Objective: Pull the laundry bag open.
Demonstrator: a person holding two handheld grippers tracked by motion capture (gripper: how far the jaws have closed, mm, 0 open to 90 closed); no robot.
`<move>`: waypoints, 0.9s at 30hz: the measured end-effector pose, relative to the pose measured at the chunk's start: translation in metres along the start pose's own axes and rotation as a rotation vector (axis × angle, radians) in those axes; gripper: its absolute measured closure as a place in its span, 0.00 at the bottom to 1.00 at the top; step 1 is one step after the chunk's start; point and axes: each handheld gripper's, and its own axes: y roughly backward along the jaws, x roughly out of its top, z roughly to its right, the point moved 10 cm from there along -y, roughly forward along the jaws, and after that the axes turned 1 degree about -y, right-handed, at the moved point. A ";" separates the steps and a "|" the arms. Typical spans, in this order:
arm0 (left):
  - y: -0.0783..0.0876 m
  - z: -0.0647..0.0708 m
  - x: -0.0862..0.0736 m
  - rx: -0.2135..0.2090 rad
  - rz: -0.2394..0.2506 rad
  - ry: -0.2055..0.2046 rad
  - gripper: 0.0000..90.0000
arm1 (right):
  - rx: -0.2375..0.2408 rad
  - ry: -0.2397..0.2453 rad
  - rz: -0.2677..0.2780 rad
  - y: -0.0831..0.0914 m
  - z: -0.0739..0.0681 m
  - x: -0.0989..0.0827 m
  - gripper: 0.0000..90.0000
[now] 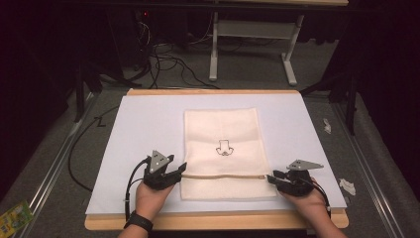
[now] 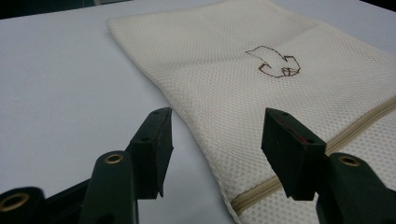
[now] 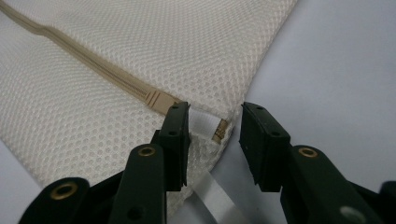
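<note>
A cream mesh bag (image 1: 223, 148) lies flat at the middle of the white sheet (image 1: 138, 129). The left gripper (image 2: 215, 140) sits at the bag's zipper (image 1: 223, 175) end, jaws parted. The right gripper (image 3: 215, 135), jaws apart, straddles the zipper pull (image 3: 219, 130) at the opposite edge.

Looks like a lab or test room set up for recording, not a home. Dim, black surroundings; only the table (image 1: 106, 218) is lit, a wooden board covered by a white sheet (image 1: 143, 119). Grey carpet floor (image 1: 59, 198). Loose black cables (image 1: 168, 62) run across it toward dark equipment at the back. White metal legs of another bench (image 1: 214, 54) stand behind. Metal rails (image 1: 54, 163) flank the table. Scraps of paper (image 1: 346, 186) lie on the floor to the right.
</note>
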 end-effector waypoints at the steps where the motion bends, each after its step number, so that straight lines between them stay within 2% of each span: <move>1: 0.002 -0.002 0.001 0.003 0.008 0.009 0.49 | -0.011 0.020 -0.005 0.000 -0.002 -0.001 0.73; 6: 0.002 -0.002 0.004 0.001 0.016 0.019 0.49 | -0.038 0.057 -0.011 0.000 -0.005 -0.003 0.78; 7: 0.002 -0.001 0.004 0.000 0.017 0.019 0.49 | -0.044 0.068 -0.012 0.000 -0.006 -0.003 0.83; 13: 0.004 0.002 0.009 -0.005 0.032 0.008 0.49 | -0.035 0.087 -0.017 0.001 -0.007 -0.003 0.92; 20: 0.010 -0.001 0.014 -0.008 0.055 0.012 0.49 | -0.033 0.084 0.000 0.004 -0.008 0.001 0.94; 23: 0.011 -0.004 0.015 -0.015 0.058 0.029 0.49 | -0.024 0.083 0.023 0.008 -0.008 0.004 0.94; 27: 0.011 0.000 0.016 -0.030 0.057 0.029 0.49 | -0.009 0.082 0.054 0.013 -0.009 0.010 0.94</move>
